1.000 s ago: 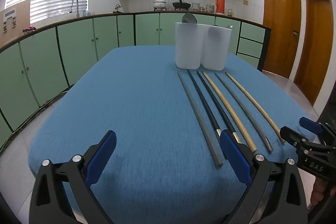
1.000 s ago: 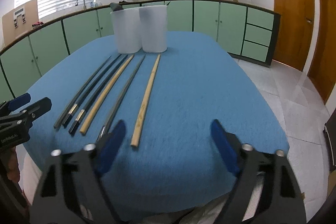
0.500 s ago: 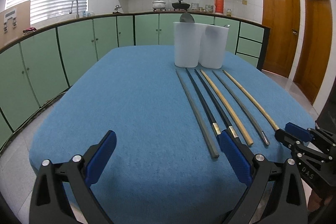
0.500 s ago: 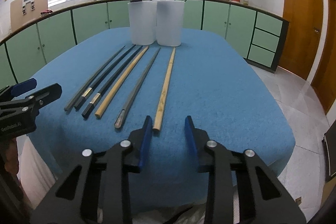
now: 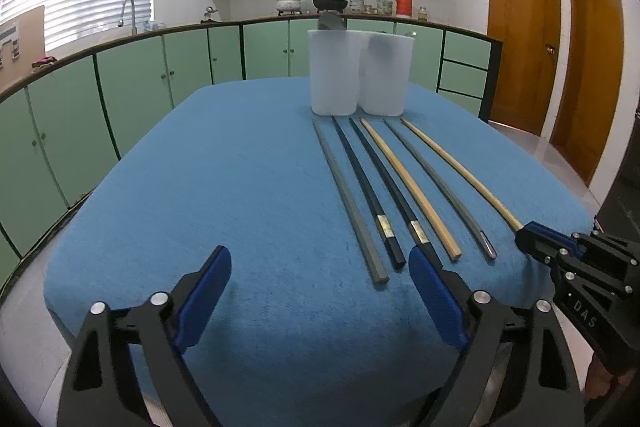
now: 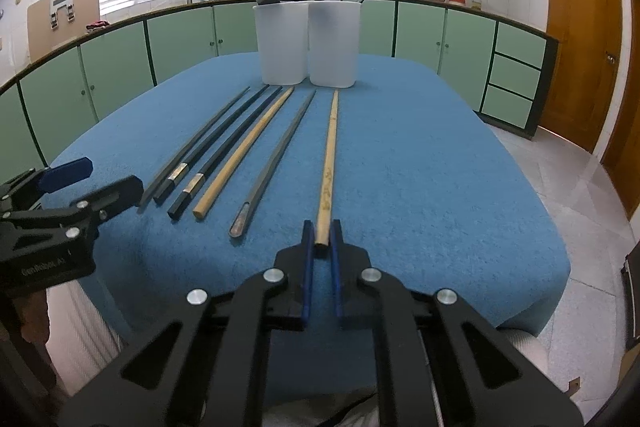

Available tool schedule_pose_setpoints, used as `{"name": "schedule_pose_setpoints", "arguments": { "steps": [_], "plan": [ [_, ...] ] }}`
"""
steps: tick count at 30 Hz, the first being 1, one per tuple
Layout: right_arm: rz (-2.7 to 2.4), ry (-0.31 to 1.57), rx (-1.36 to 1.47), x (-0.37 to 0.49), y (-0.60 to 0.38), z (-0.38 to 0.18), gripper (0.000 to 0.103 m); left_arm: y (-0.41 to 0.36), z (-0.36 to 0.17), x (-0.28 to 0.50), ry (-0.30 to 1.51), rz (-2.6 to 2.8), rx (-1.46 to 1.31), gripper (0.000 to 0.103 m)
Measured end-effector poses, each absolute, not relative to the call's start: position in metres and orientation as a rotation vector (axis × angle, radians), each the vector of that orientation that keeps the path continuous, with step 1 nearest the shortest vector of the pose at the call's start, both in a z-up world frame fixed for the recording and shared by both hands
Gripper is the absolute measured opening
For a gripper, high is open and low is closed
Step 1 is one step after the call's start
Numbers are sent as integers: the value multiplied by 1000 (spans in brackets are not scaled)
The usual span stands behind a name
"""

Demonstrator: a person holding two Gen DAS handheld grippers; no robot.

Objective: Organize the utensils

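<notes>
Several chopsticks lie side by side on the blue table (image 5: 240, 187), pointing at two white cups (image 5: 334, 73) at the far end. My right gripper (image 6: 320, 239) is shut on the near end of the rightmost bamboo chopstick (image 6: 330, 155); it also shows in the left wrist view (image 5: 536, 243), with the chopstick (image 5: 460, 173) still flat on the cloth. My left gripper (image 5: 320, 287) is open and empty, low over the near table edge, its right finger by the dark chopsticks' ends (image 5: 416, 231). It also shows in the right wrist view (image 6: 92, 179).
The left cup holds a dark spoon-like utensil (image 5: 331, 22). Grey, black and bamboo chopsticks (image 6: 244, 155) lie left of the held one. Green kitchen cabinets (image 5: 120, 95) ring the table; wooden doors (image 5: 520, 47) stand at the right.
My right gripper moved forward to the bamboo chopstick's near end and its jaws closed from wide open onto it. My left gripper stayed open and drew back slightly.
</notes>
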State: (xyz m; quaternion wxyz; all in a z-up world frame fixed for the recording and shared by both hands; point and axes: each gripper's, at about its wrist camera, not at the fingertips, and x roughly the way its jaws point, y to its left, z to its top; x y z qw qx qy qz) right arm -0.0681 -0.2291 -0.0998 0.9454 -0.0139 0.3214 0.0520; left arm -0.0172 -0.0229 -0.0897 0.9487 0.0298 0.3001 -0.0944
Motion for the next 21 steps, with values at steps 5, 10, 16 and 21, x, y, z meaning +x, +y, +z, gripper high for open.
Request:
{"name": "schedule_pose_setpoints", "arguments": {
  "steps": [5, 10, 16, 21],
  "plan": [
    [111, 655, -17, -70, -230, -100, 7, -21, -93, -16, 633, -189, 69, 73],
    [114, 658, -14, -69, -229, -99, 7, -21, -96, -13, 649, -190, 65, 70],
    [107, 668, -16, -67, -230, -97, 7, -24, -96, -10, 655, -186, 76, 58],
    [106, 672, -13, -65, -231, -97, 7, -27, -96, -8, 664, -208, 75, 39]
  ]
}}
